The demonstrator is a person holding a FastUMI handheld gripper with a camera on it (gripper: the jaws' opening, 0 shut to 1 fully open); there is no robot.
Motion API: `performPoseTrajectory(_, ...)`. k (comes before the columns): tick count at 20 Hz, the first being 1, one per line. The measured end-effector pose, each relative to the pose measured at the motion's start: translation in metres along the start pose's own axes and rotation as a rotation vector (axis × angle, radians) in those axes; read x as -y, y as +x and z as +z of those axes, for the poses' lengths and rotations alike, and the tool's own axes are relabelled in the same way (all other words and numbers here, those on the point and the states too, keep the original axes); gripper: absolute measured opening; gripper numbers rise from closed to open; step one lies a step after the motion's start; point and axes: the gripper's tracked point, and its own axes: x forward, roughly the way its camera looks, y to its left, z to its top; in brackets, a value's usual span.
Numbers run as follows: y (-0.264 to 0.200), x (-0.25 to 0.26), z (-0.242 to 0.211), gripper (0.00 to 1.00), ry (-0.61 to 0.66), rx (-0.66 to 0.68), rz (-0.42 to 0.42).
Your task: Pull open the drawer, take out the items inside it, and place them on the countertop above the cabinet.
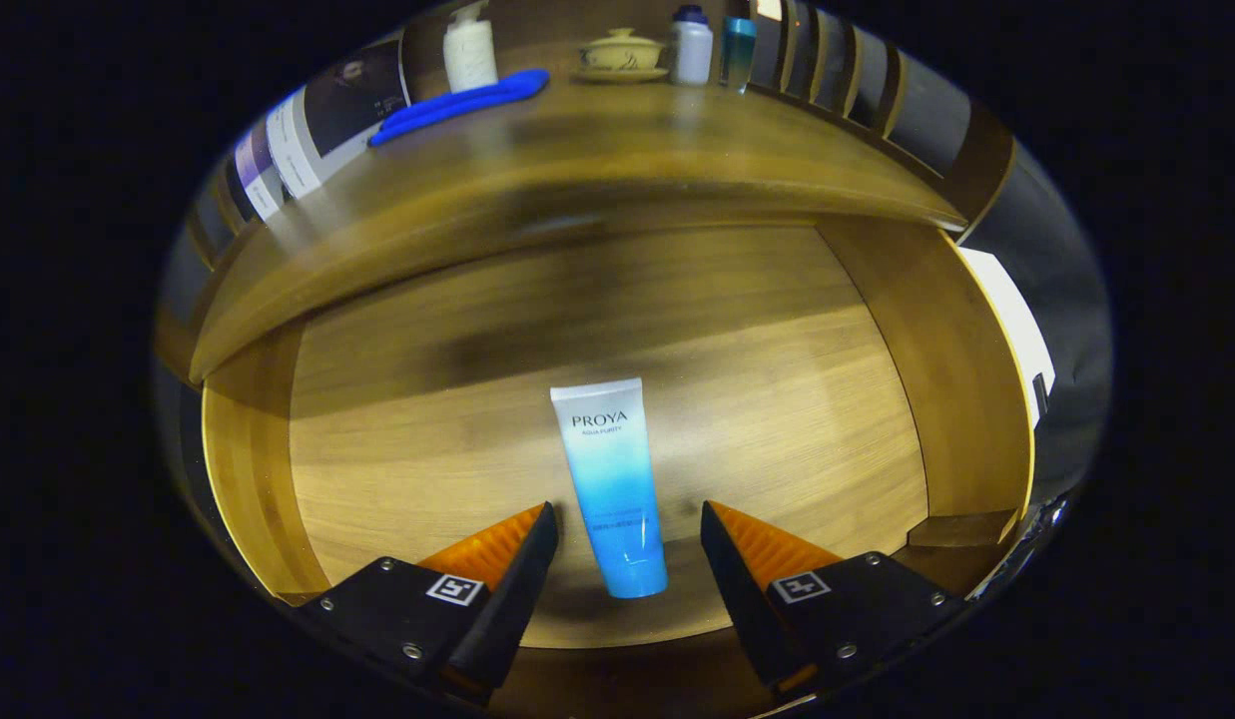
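Note:
The wooden drawer (397, 399) stands pulled open below me, its floor bare except for one item. A white-to-blue cosmetic tube (613, 484) lies flat on that floor, cap end toward me. My gripper (629, 519) hangs open just above it, and the tube's lower half lies in the gap between the two fingers (522, 559), touching neither. On the countertop (597, 150) above the drawer rests a long blue object (457, 105).
At the back of the countertop stand a white pump bottle (469, 50), a lidded ceramic bowl on a saucer (622, 55), a white bottle with a dark cap (691, 45) and a teal bottle (739, 50). The drawer's side walls (961, 379) rise left and right.

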Motion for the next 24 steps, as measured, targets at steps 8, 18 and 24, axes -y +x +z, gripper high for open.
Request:
performPoseTrajectory(8,0.006,-0.003,0.002,0.44,0.017,0.026,0.041)
performPoseTrajectory(18,-0.045,0.0,0.004,0.33,0.021,0.197,-0.006)
performPoseTrajectory(24,-0.098,0.008,0.016,0.33,0.019,0.328,-0.051)
